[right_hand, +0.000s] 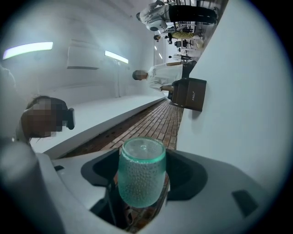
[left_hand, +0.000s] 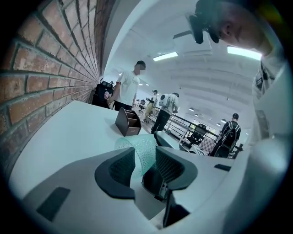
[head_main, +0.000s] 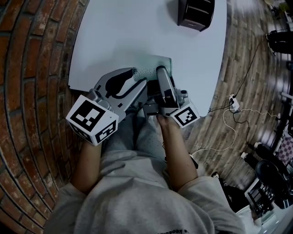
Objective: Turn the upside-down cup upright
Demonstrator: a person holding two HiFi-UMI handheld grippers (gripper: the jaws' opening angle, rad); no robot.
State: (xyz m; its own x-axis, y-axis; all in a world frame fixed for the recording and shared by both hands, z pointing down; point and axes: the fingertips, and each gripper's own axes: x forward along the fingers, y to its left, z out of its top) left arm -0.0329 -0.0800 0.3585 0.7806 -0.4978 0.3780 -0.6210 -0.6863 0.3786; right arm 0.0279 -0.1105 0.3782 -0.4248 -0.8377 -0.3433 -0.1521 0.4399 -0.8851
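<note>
A pale green dimpled cup is off the table, over its near edge, in front of the person. My right gripper is shut on the cup's sides, and the cup's closed base faces away along the jaws. In the head view the cup lies between both grippers. My left gripper is open; a thin part of the cup's wall passes between its dark pads with a gap on each side. From above, the left gripper comes in from the left and the right gripper from the right.
A white table runs away from the person, with a dark brown desk organiser at its far end. A brick wall lies to the left. Cables and a power strip lie on the floor to the right. Several people stand beyond the table.
</note>
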